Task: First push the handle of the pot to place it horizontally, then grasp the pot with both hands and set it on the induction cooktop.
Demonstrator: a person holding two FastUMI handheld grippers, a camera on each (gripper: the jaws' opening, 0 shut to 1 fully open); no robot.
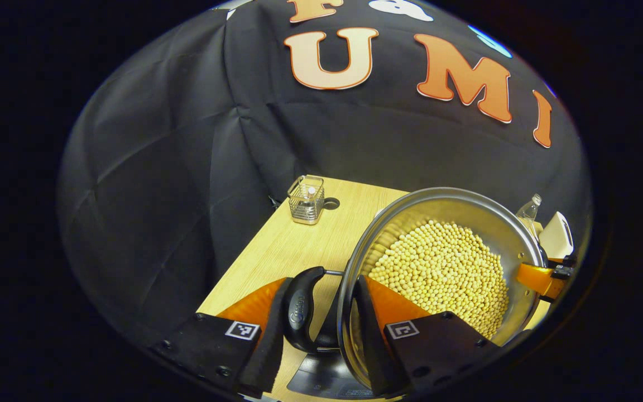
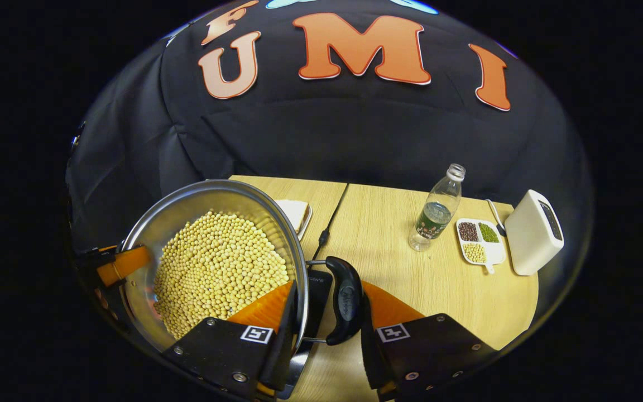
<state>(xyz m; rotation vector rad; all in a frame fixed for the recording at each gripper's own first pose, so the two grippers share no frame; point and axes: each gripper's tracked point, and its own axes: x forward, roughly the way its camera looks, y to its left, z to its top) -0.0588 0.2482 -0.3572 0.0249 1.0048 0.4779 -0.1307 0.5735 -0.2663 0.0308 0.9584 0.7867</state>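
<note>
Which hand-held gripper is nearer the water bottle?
Right. The right hand-held gripper grips the pot on the side facing the water bottle; the left hand-held gripper holds the far side.

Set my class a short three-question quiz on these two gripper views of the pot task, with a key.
1. True or false: the pot holds yellow beans.
2. What does each gripper straddle? A) the bottle B) a black side handle and the pot's rim C) the wire basket
3. Fill in: the divided dish lies between the bottle and the white ____.

Key: 1 true. 2 B: left gripper, right gripper. 3 box.
</note>
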